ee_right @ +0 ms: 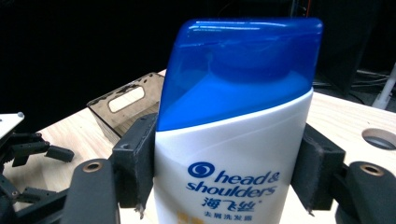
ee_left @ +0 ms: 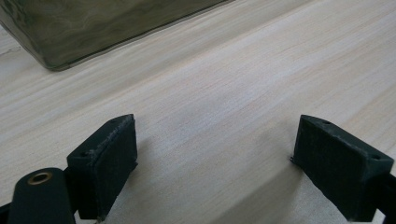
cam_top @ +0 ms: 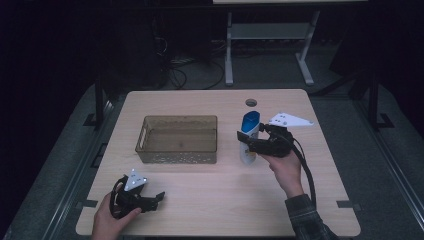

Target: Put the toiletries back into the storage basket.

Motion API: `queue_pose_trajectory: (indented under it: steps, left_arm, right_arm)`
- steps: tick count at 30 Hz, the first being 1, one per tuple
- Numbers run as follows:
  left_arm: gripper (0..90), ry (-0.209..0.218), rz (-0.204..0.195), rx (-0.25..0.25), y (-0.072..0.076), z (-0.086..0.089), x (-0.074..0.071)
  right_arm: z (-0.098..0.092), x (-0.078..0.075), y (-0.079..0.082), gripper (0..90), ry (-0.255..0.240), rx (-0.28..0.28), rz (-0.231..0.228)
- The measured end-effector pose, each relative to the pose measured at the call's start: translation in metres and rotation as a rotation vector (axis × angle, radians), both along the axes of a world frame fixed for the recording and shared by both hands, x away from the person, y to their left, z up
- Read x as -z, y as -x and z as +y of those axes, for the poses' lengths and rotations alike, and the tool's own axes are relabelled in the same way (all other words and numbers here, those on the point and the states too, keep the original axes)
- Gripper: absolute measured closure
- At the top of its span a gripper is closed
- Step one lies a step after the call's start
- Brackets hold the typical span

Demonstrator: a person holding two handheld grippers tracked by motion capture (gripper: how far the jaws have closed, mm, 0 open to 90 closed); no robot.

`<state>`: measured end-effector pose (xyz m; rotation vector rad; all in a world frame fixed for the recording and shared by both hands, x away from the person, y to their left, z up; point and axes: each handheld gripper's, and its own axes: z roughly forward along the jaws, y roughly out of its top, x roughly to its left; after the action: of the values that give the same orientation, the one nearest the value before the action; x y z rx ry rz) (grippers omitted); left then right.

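- I had the right gripper clamped on the shampoo bottle, one finger pressed to each narrow side of the white body, just under the blue cap.
- The bottle stood upright just to the right of the smoked plastic bin, apart from it and nearer the bin's front corner than its back one; whether its base touched the worktop or hung a little above it, I could not tell from the high view.
- I judged the bottle rigid enough to take a firm squeeze, though its glossy plastic looked slippery and its walls taper upward, so a grip set too high could creep toward the cap.
- How full it was I could not see; if full, it would be weighty for its size and would want to swing below the fingers.
- The hold at the upper body, below the cap's shoulder, seemed sound to me: flat sides, and the cap's edge as a stop.
- The left gripper rested low over the worktop in front of the bin's left front corner, its fingers spread wide with nothing between them.
- The bin itself looked empty and open-topped.
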<state>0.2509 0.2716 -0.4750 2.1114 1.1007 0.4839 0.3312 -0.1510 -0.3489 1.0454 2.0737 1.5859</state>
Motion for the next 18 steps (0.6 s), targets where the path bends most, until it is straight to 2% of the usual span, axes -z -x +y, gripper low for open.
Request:
queue_pose_trajectory:
  steps: [14, 18]
  left_arm:
    - [12.4, -0.002, 0.001, 0.002, 0.000, 0.000, 0.000]
    - [12.4, -0.002, 0.001, 0.003, 0.000, 0.000, 0.000]
  right_arm:
    - [0.032, -0.013, -0.017, 32.7, -0.027, -0.036, -0.039]
    - [0.040, -0.015, -0.022, 32.7, -0.018, -0.045, -0.043]
